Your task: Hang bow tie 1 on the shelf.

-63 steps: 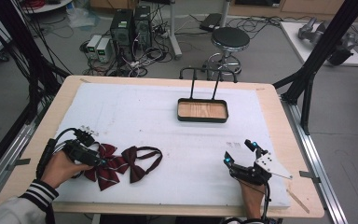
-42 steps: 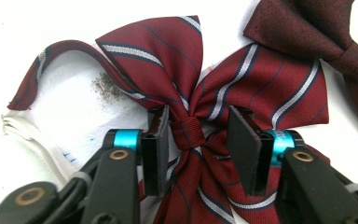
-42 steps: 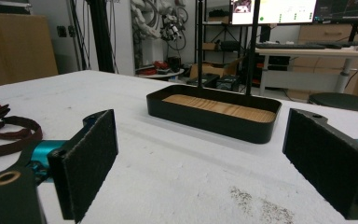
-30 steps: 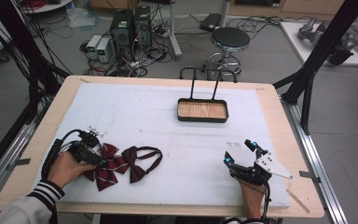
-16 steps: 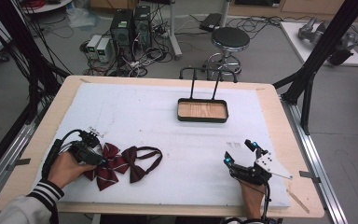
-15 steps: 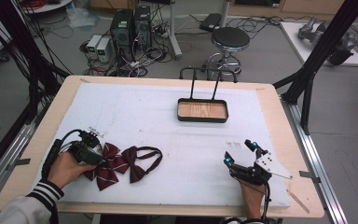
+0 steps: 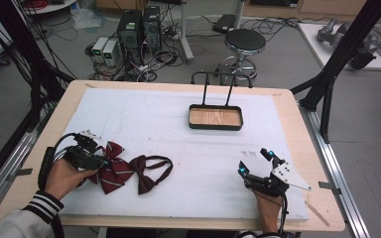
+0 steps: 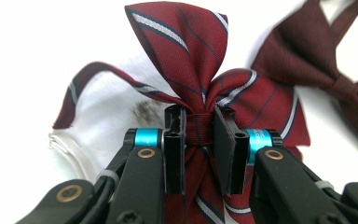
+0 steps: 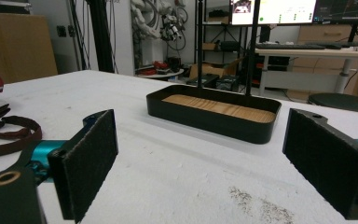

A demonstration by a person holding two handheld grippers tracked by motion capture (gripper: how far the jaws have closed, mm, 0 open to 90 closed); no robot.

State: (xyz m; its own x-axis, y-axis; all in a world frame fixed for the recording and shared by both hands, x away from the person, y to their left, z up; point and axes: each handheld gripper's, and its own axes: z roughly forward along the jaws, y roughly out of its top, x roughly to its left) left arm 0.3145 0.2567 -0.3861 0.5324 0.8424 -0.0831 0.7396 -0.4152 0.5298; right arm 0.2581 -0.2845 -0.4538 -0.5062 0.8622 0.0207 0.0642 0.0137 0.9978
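Gripping the knot of the striped bow tie (image 8: 200, 84), the left gripper (image 8: 199, 140) is seen with its jaws closed on the dark red band at the tie's centre, a striped wing fanned out above them. In the high view the striped bow tie (image 7: 113, 166) is laid on the white mat (image 7: 178, 134), well to the left of the black tray (image 7: 215, 117) and nearer the person's edge. Just beside it, on the tray's side, a plain maroon bow tie (image 7: 146, 171) is spread with its strap looped. The right gripper (image 7: 258, 161) is held low over the mat, nearer the person than the tray, jaws wide apart and nothing between them. The tray's wooden floor (image 9: 219, 108) is shown framed between those parted pads.
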